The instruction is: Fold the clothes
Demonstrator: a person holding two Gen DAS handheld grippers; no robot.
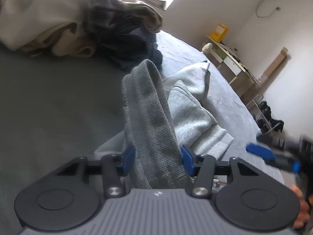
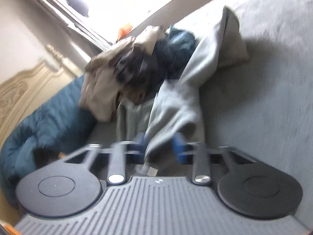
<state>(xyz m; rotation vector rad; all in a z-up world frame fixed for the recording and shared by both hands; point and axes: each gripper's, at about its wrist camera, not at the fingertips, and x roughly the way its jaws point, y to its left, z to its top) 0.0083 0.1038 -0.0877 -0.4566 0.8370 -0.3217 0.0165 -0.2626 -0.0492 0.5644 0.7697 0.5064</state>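
A: What takes up most of both views?

B: The bed [image 1: 49,107], under a grey cover; everything else lies on it. Against a carved pale headboard [image 2: 23,86] in the right wrist view sits a teal quilt [image 2: 49,121], bunched along the bed's edge.

A: And the clothes?

B: A heap [image 1: 88,25] at the far side: a beige garment [image 1: 35,13] on top, something dark and fuzzy [image 1: 109,19] over a navy piece [image 1: 137,47]; none of it is in a basket or bin, it simply rests loose on the cover. In front of the heap is the grey sweatshirt [image 1: 191,107], crumpled, partly lifted, one cuffed sleeve trailing toward the right.

A: Who holds it?

B: Both tools; the left gripper [image 1: 158,158] pinches the ribbed hem band [image 1: 150,101], which rises in a loop between the blue pads [image 1: 186,159]; the right gripper [image 2: 161,148] is clamped on a fold of the same sweatshirt, the cloth bulging out between its pads, though that view is blurred.

A: Anything smaller?

B: In the left wrist view the other gripper shows blurred at the right edge, with fingers [image 1: 302,205] of a hand beneath it; farther off, a shelf [image 1: 230,62] against the white wall carries a yellow box [image 1: 219,31]; what else is on it I cannot tell.
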